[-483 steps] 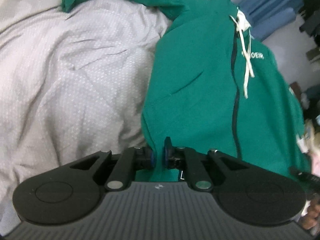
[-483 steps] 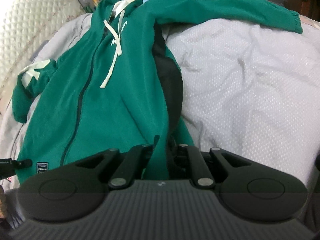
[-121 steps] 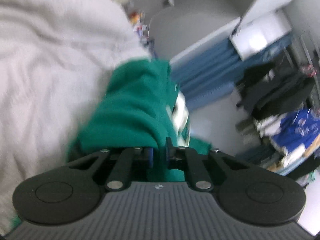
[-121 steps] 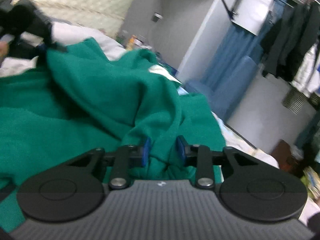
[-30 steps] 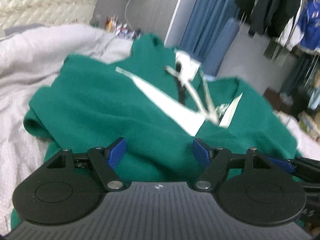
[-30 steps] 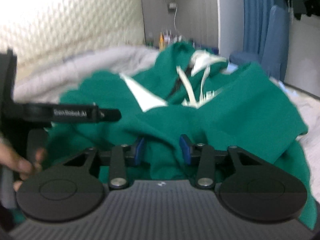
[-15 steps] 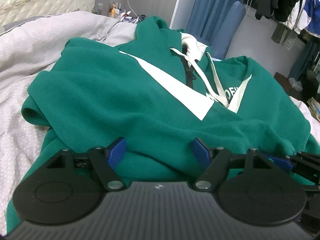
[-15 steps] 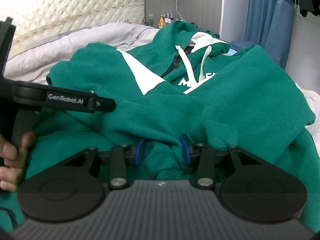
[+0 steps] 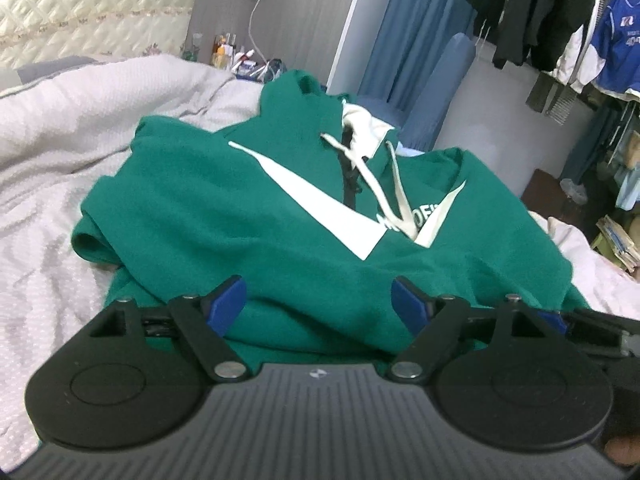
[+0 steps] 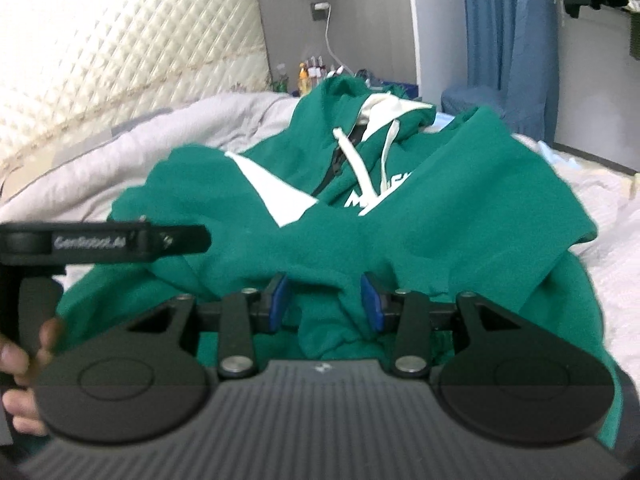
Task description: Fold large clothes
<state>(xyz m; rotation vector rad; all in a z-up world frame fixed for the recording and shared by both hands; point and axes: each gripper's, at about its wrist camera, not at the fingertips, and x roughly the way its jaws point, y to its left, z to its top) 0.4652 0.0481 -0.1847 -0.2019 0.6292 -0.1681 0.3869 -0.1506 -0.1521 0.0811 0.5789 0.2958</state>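
Across the middle of both frames, the green hoodie (image 9: 248, 216) lies folded on the grey blanket (image 9: 60, 128). Low in the frame, the left gripper (image 9: 318, 300) has its jaws spread wide, holding nothing. The right gripper (image 10: 324, 300) is partly spread too, with a bump of green cloth between its blue pads (image 10: 370, 300), not squeezed

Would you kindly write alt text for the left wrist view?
A green zip hoodie with white drawstrings lies folded on a pale grey duvet. The open left claw hovers over its near edge; clothes hang on a rack behind.
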